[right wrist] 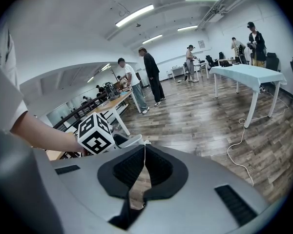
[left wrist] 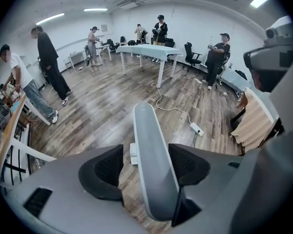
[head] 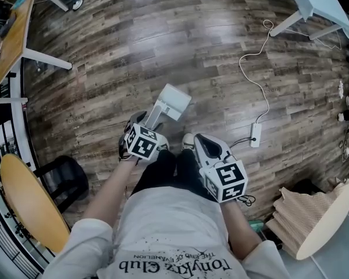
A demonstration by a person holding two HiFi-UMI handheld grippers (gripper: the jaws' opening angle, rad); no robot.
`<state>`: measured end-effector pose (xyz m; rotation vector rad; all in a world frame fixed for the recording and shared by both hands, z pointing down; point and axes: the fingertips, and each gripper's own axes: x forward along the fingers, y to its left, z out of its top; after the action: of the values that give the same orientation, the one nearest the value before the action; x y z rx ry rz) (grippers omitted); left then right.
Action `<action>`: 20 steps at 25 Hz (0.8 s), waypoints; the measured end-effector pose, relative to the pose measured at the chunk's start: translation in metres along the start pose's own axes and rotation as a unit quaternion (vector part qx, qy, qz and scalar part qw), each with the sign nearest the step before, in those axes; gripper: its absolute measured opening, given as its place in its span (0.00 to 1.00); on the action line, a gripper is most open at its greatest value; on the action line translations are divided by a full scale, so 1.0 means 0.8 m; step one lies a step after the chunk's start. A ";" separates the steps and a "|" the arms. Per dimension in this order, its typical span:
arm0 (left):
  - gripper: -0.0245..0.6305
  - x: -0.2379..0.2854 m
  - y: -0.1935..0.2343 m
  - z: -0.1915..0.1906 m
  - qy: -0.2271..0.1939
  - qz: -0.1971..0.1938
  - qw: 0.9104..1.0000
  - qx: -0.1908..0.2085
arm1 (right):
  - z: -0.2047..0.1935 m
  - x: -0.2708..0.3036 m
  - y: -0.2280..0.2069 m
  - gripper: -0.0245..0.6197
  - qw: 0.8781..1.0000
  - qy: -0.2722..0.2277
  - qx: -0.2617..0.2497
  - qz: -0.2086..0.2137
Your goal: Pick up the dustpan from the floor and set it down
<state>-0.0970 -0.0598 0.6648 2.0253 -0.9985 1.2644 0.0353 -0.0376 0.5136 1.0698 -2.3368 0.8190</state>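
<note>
Two grippers, one per hand, above a dark wood floor (head: 221, 45).

Left gripper (left wrist: 147, 165): jaws spread wide, black pads standing off on either side of the grey handle (left wrist: 150, 145) of the dustpan (head: 173, 102), neither pad pressing on it. Handle slanting up between the jaws, running from deep in the gap out past the tips. Sliver of floor showing between handle and the left jaw's pad, less of a gap on the right jaw's side. White pan end of the dustpan beyond the jaw tips, down at the floor; mostly hidden behind the handle from the gripper's own camera, plain from the head view. Farther out past the right jaw's tip, a white power strip (left wrist: 196, 128), its cable (left wrist: 168, 106) trailing away toward a pale table (left wrist: 149, 50) far ahead of the jaws. Several people standing around and beyond that table.

Right gripper (right wrist: 144, 147): jaws drawn together, pad tips meeting, nothing between them. Close by on its left jaw's side, the left gripper's marker cube (right wrist: 94, 131). Apart from the dustpan, no contact with it.
</note>
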 end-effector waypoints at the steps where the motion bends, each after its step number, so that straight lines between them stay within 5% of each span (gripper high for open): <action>1: 0.47 -0.004 0.000 0.000 -0.003 0.002 1.000 -0.002 | 0.000 -0.001 0.001 0.08 1.000 -0.001 -0.001 0.001; 20: 0.47 -0.093 -0.018 -0.002 -0.048 0.027 0.998 -0.007 | 0.013 -0.028 0.032 0.08 0.999 -0.023 -0.027 0.011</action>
<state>-0.1068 -0.0282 0.5967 2.0779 -1.1107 1.1931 0.0271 -0.0198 0.4839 1.0521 -2.3997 0.7412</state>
